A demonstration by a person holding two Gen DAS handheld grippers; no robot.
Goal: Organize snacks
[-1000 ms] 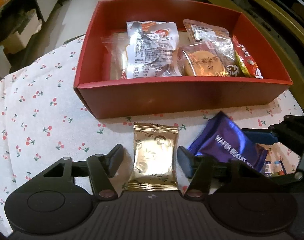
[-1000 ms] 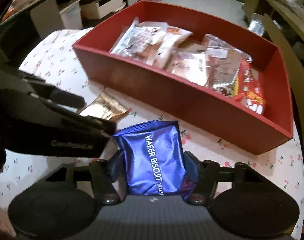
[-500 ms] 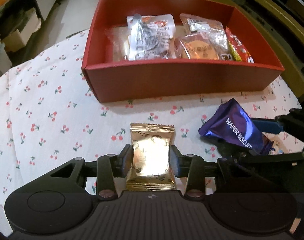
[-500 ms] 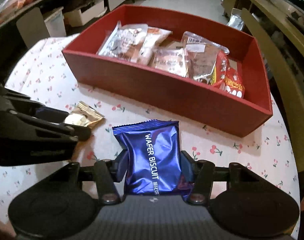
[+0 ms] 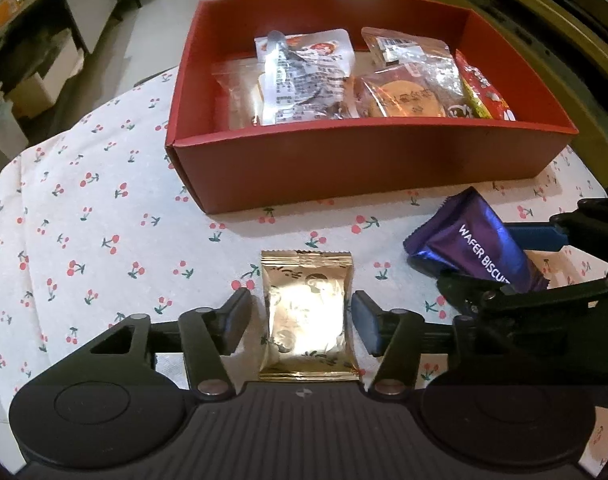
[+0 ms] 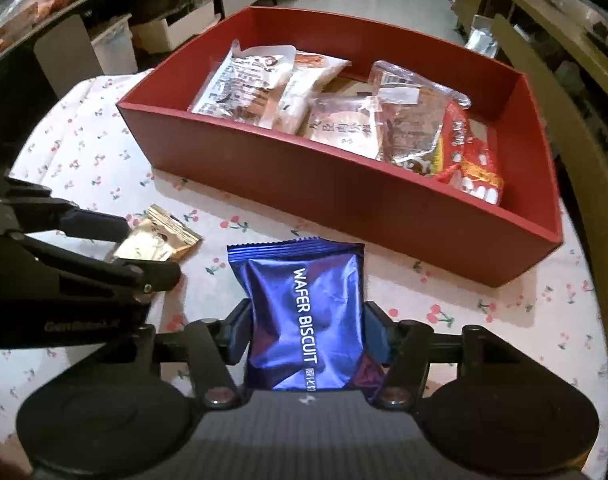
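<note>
Left gripper (image 5: 302,322) jaws opening around gold packet (image 5: 308,316), pads clear; right gripper (image 6: 306,330) clamped on blue wafer biscuit (image 6: 304,316), red box (image 6: 344,184) at 12 o'clock.

Each matte black plastic gripper (image 5: 300,320) has a ribbed base, round side discs and silver pivot screws. Blue pads (image 6: 378,336) line the fingers. Faint grey lettering marks the left gripper's arm at the right wrist view's lower left.

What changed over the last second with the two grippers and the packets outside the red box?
The left gripper closed on the gold packet, and its fingers are now opening, clear of it. The right gripper stays clamped on the blue wafer packet. The red box and its contents are unchanged.
</note>
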